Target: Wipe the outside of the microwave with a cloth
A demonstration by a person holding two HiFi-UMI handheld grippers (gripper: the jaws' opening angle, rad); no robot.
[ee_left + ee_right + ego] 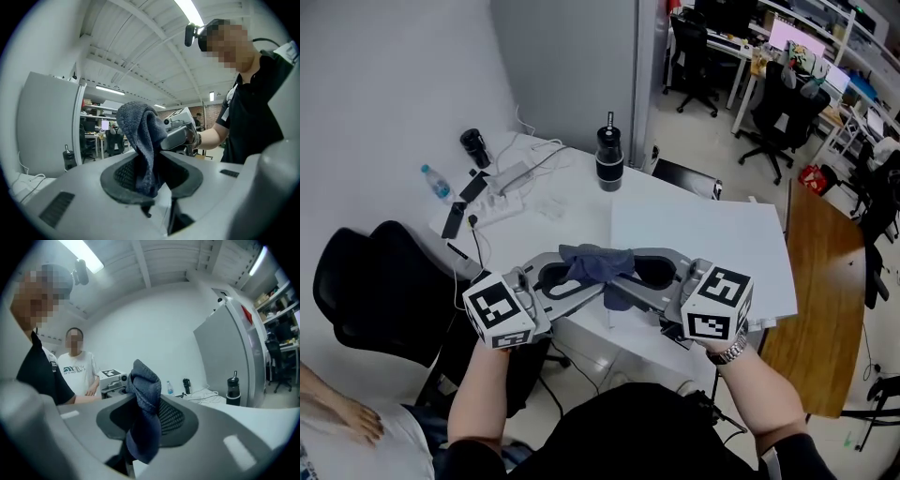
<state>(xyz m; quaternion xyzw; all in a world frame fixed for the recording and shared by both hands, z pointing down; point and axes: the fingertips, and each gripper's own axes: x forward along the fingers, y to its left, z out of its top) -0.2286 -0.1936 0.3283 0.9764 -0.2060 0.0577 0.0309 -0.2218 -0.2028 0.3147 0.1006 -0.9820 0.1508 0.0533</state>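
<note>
A dark blue cloth (592,262) hangs bunched between my two grippers, which point at each other at chest height over the front edge of the white table (703,239). My left gripper (596,282) is shut on the cloth (140,140), whose folds rise out of its jaws (151,199). From the other side my right gripper (624,287) is shut on the same cloth (146,399), and a tail droops below its jaws (139,448). No microwave shows in any view.
A black bottle (609,159), a small water bottle (436,181), a dark cup (474,147) and a power strip with cables (511,178) lie on the table's far left. A black office chair (375,281) stands at left, a wooden table (825,281) at right. A person in a white shirt (77,369) stands nearby.
</note>
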